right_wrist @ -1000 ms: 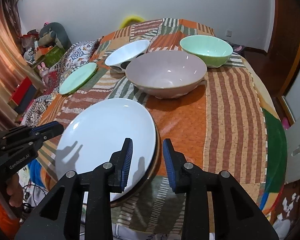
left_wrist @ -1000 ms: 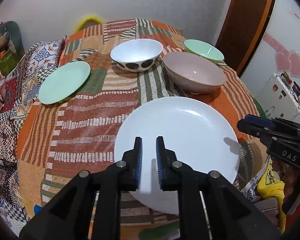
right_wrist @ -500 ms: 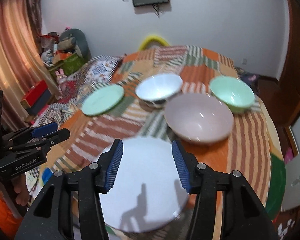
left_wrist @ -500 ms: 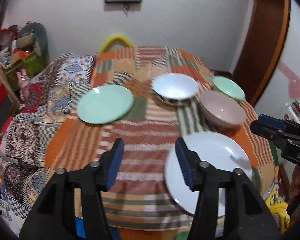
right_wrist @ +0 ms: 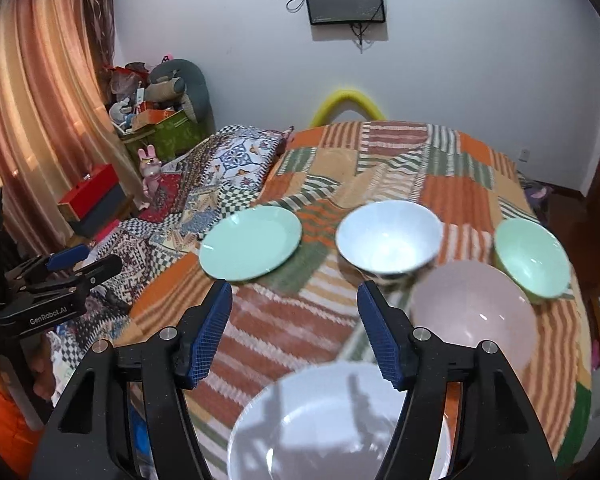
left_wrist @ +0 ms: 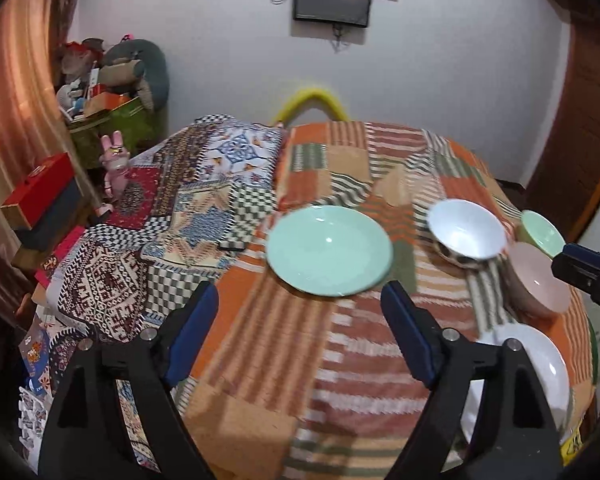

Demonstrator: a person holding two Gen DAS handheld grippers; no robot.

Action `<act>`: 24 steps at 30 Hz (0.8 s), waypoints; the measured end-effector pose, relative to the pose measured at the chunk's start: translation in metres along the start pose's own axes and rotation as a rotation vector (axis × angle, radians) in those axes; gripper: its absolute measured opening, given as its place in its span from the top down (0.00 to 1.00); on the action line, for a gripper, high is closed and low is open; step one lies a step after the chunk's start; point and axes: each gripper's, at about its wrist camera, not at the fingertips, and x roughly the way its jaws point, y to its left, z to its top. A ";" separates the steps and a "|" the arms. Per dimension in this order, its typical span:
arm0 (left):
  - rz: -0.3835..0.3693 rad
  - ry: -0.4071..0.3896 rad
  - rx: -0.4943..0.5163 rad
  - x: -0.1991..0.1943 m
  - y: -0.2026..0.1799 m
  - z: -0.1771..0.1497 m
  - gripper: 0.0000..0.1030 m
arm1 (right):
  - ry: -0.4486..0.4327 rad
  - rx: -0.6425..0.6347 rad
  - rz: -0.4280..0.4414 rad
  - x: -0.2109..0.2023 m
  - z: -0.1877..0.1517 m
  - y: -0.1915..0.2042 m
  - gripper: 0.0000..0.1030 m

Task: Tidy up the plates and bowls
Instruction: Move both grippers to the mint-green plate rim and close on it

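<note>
While the left tongs (left_wrist: 300, 328) spread apart holding nothing, a bare green plate (left_wrist: 329, 250) lies beyond them on the patchwork tabletop (left_wrist: 340, 360). From the right wrist, the right tongs (right_wrist: 294, 330) are opening, empty, above a bare white plate (right_wrist: 332, 424); white bowl (right_wrist: 388, 238), pink bowl (right_wrist: 474, 314) and green bowl (right_wrist: 532, 258) sit empty.

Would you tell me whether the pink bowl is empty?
Empty: the pink bowl stands upright, its bare glossy inside showing only a glint.
</note>
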 end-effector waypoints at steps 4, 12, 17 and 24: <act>0.028 0.011 -0.004 0.024 0.019 0.013 0.18 | 0.013 -0.019 0.000 0.023 0.015 0.006 0.40; 0.009 0.073 -0.032 0.089 0.047 0.025 0.18 | 0.066 -0.013 0.010 0.077 0.040 0.009 0.40; -0.012 0.126 -0.058 0.138 0.060 0.026 0.18 | 0.120 -0.021 -0.004 0.118 0.046 0.010 0.40; -0.033 0.180 -0.088 0.197 0.067 0.020 0.33 | 0.214 -0.034 -0.004 0.171 0.046 0.010 0.41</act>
